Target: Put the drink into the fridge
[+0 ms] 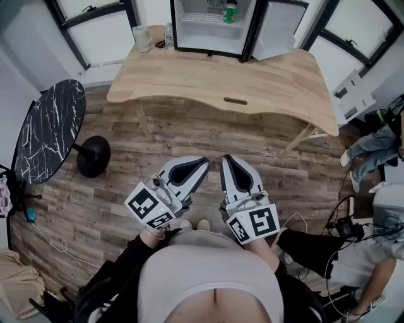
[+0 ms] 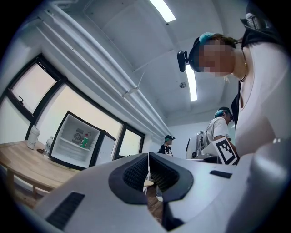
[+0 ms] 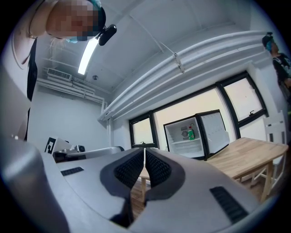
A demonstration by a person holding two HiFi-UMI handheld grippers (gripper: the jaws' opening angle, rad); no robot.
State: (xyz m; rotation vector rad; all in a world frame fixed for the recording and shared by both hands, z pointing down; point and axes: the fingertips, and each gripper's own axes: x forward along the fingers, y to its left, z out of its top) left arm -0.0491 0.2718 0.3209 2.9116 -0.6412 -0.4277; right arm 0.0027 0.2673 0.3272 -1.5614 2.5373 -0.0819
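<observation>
A green drink bottle point(image 1: 230, 12) stands on a shelf inside the open mini fridge point(image 1: 189, 28) at the far side of the wooden table point(image 1: 278, 82). The same bottle point(image 2: 84, 142) shows in the left gripper view, and the bottle point(image 3: 191, 133) in the right gripper view. Both grippers hang close to my body over the floor, well short of the table. My left gripper point(image 1: 203, 161) is shut with nothing in it. My right gripper point(image 1: 225, 158) is likewise shut and empty.
The fridge door point(image 1: 276, 28) stands swung open to the right. A clear jar point(image 1: 142, 38) and a small bottle point(image 1: 168, 35) sit left of the fridge. A round black marble side table point(image 1: 47, 129) stands at left. People sit at right point(image 1: 372, 148).
</observation>
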